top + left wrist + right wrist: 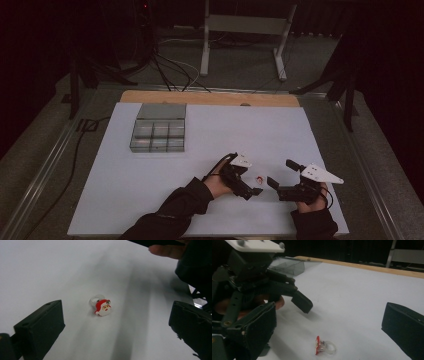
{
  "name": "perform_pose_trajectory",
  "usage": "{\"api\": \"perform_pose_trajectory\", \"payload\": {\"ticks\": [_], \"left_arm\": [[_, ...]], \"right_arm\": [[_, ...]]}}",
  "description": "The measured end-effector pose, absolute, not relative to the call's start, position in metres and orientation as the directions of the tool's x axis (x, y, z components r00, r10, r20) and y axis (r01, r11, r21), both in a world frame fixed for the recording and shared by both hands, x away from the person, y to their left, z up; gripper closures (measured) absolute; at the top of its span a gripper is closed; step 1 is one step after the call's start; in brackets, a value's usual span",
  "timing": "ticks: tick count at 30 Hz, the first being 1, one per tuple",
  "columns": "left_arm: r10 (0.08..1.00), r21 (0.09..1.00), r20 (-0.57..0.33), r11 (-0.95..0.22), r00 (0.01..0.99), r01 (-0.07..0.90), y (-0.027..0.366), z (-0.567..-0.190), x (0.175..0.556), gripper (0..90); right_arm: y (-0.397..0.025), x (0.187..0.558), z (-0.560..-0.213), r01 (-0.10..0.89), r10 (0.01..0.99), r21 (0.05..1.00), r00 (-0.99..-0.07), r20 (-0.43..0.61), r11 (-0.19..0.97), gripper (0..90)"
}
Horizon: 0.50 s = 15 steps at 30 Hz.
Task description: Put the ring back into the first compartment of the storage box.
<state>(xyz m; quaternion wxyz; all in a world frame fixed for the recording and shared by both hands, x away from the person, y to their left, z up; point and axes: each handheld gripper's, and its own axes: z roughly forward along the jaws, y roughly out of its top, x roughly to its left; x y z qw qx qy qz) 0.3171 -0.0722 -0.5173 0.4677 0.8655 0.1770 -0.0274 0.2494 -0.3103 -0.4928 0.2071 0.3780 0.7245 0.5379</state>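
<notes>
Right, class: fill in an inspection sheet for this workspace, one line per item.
Surface: white sheet over a wooden table, edge showing at the back.
Job's things: small clear plastic ring with a red-and-white Santa face, lying between both grippers, untouched.
Clutter: grey compartmented plastic box, far left.
Grippers: left gripper and right gripper, jaws open.
Cables: black cables on the floor.
Surroundings: dark room, grey metal stand.
</notes>
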Motion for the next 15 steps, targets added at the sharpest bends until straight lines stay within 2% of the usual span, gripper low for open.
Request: {"api": "perform_pose_trajectory", "payload": {"ticks": [5, 8, 15], "left_arm": [[0.326, 0.777, -0.187, -0.528, 0.927, 0.342, -0.079, -0.521, 0.316, 6.2], [0.323, 0.766, -0.173, -0.55, 0.93, 0.333, -0.083, -0.523, 0.314, 7.3], [0.393, 0.759, -0.177, -0.529, 0.902, 0.379, -0.088, -0.521, 0.312, 13.6]], "right_arm": [[-0.311, 0.249, -0.492, 0.322, 0.77, 0.937, -0.63, 0.103, 0.138, 0.0], [-0.311, 0.249, -0.492, 0.321, 0.771, 0.938, -0.628, 0.107, 0.132, 0.0], [-0.312, 0.25, -0.493, 0.322, 0.771, 0.938, -0.628, 0.108, 0.131, 0.0]]}}
